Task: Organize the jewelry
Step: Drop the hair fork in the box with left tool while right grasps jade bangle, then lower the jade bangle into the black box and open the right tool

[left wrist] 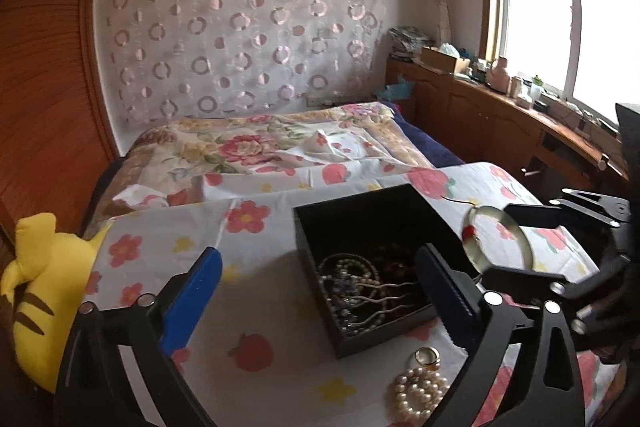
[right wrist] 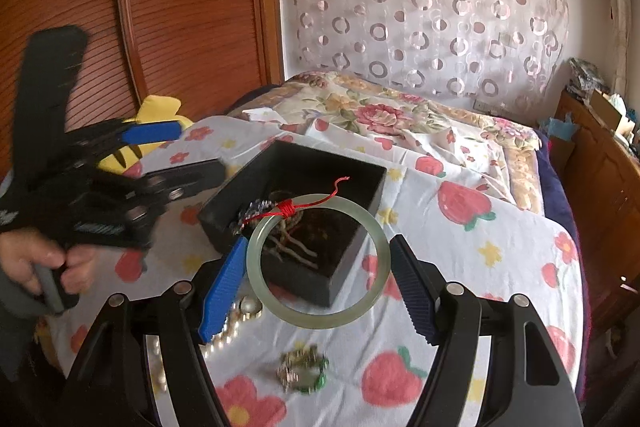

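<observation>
The right gripper (right wrist: 316, 275) held a pale green bangle (right wrist: 318, 261) by its two sides, a pad pressed on each, above the near corner of a black box (right wrist: 348, 275). Only the right wrist view showed the whole ring, lying roughly flat across the fingers with its opening facing up toward the camera; its red cord (right wrist: 316, 205) was knotted on the far rim, the loose end trailing away to the right over the box. That view alone also showed a green and gold ornament (right wrist: 304, 371) on the flowered cloth (right wrist: 500, 255) below, and a hand (right wrist: 38, 263) gripping the left gripper's handle.

The left wrist view showed the box's inside more fully: a tangle of chains and beads (left wrist: 360, 287) heaped in its near part. The left gripper (left wrist: 316, 291) stood wide open with nothing between its fingers, beside the box. Near its right finger lay a gold ring (left wrist: 428, 357) touching a coil of pearls (left wrist: 420, 393). In this view the bangle (left wrist: 500, 239) appeared edge-on at the right, tilted.
</observation>
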Available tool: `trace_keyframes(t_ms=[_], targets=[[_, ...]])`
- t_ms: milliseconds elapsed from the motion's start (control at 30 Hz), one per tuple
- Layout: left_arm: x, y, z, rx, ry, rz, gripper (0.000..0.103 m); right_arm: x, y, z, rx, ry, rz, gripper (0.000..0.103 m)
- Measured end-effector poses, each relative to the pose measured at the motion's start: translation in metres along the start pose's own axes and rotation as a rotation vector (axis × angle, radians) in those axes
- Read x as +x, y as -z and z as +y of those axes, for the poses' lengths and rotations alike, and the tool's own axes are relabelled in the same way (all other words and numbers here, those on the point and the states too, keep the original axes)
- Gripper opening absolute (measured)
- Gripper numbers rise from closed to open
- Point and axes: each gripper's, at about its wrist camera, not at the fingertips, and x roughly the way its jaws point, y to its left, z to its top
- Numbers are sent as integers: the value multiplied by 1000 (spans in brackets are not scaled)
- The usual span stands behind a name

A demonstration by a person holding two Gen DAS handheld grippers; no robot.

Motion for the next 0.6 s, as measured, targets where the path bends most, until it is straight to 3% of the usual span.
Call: trace_keyframes(t_ms=[600], targets=[[-21, 33, 36, -48, -22, 28, 95, 69, -24, 14, -22, 13, 62, 75]])
